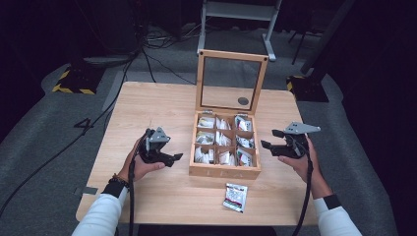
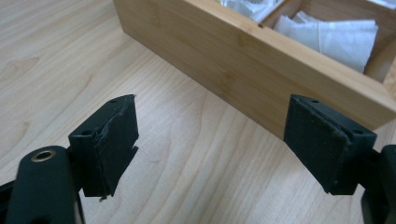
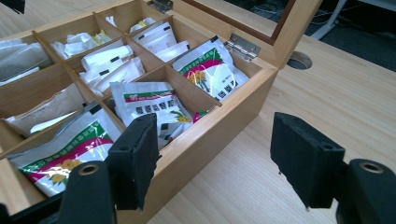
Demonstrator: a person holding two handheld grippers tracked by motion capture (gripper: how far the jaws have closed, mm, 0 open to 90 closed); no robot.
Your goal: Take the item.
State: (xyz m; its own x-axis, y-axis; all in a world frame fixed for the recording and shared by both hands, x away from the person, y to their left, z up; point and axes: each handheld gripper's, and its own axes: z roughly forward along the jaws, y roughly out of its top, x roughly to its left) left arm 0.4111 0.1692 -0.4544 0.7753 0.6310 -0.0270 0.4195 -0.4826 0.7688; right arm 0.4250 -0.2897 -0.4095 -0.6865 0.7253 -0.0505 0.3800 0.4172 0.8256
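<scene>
While I hold both the left hand-held gripper [image 1: 176, 158] and right hand-held gripper [image 1: 269, 139] wide and empty, the nine-compartment bamboo tea box [image 1: 223, 171] sits between, glass lid upright, long axis running away from me.

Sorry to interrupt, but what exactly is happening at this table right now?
A person holds a gripper in each hand on either side of an open wooden box of sachets. The left gripper and right gripper both stand open and hold nothing. The box lid is raised, its compartments are filled, and one loose sachet lies on the table in front of the box.
</scene>
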